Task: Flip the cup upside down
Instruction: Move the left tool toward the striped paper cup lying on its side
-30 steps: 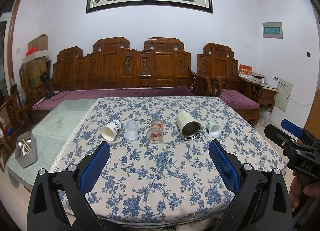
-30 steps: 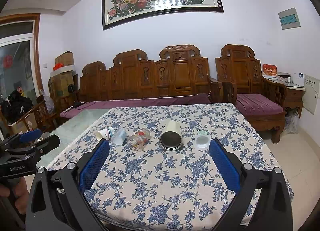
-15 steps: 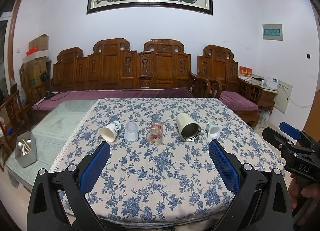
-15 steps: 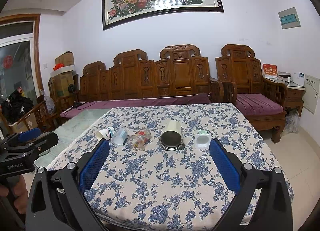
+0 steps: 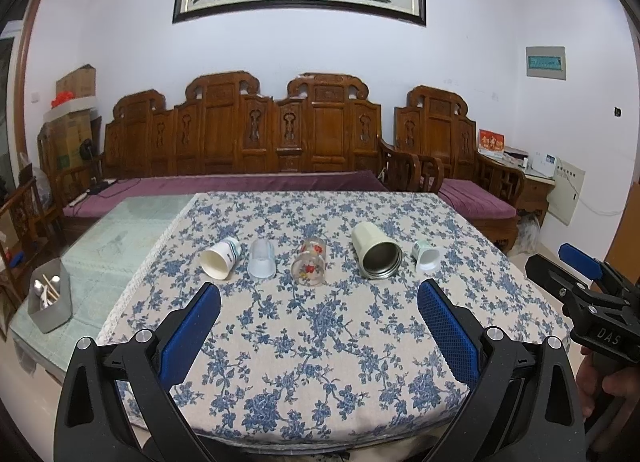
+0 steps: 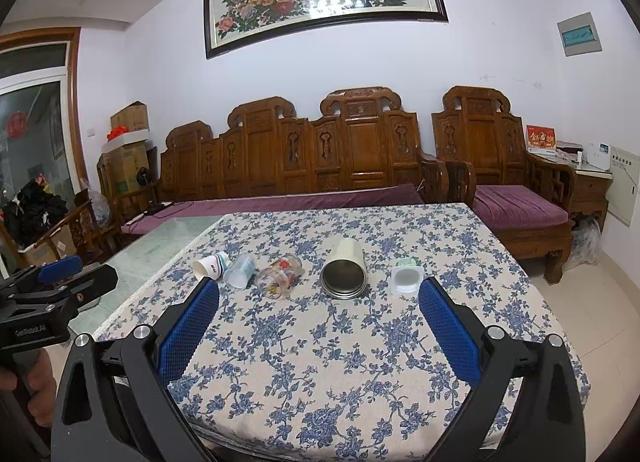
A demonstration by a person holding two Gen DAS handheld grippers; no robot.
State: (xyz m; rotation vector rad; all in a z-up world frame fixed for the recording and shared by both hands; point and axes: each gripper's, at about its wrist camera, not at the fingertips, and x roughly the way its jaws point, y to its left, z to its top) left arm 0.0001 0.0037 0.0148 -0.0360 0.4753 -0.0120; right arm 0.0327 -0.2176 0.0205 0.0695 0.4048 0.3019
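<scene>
Several cups lie on their sides in a row on the flowered tablecloth: a white paper cup, a clear plastic cup, a flowered glass, a cream metal tumbler and a small white-green cup. They also show in the right wrist view: paper cup, plastic cup, glass, tumbler, small cup. My left gripper is open and empty, well short of the row. My right gripper is open and empty, also in front of the row.
A carved wooden bench with purple cushions stands behind the table. A glass-topped table part lies left, with a grey utensil box on it. The right gripper shows at the right edge of the left wrist view.
Both views have shifted only slightly; the cups have not moved and both grippers stay open.
</scene>
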